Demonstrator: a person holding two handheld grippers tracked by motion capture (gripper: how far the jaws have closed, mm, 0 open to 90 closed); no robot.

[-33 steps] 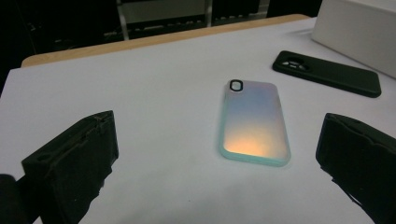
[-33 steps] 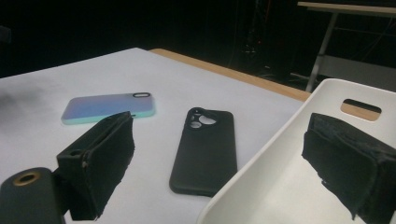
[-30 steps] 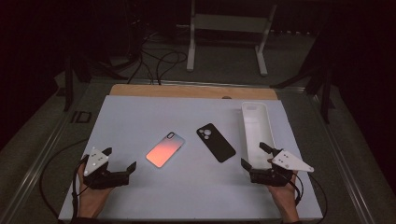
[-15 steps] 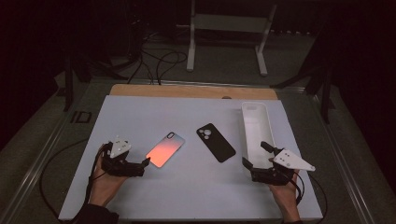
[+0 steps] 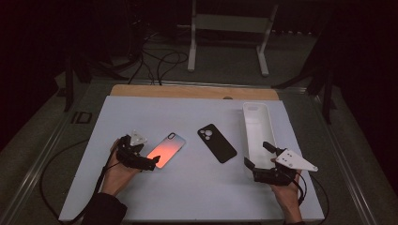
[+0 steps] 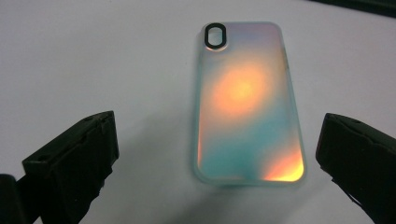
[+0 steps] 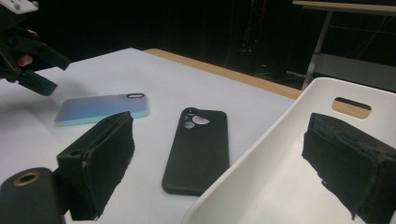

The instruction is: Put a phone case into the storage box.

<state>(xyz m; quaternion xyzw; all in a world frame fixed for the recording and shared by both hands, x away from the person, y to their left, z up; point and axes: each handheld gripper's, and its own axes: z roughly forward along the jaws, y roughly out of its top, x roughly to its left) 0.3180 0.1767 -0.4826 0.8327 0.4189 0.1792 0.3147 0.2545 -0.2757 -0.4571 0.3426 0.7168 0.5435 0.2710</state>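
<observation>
An iridescent orange-teal phone case (image 5: 166,149) lies flat on the white table, left of centre. My left gripper (image 5: 149,159) is open at its near end. In the left gripper view the case (image 6: 247,93) lies between the two wide-apart jaws, untouched. A black phone case (image 5: 217,143) lies flat to its right. My right gripper (image 5: 256,154) is open at the near end of a long white tray (image 5: 257,123). In the right gripper view one jaw hangs over the tray (image 7: 261,158) and the other beside the black case (image 7: 198,147).
The white table surface (image 5: 197,197) ends in a wooden strip (image 5: 187,91) at the far edge. Cables trail from both grippers off the near corners. A metal stand (image 5: 225,28) and floor cables sit beyond the table in the dark.
My left gripper has moved right and forward from the table's near-left area up to the iridescent case's near end. The right gripper has stayed about where it was.
</observation>
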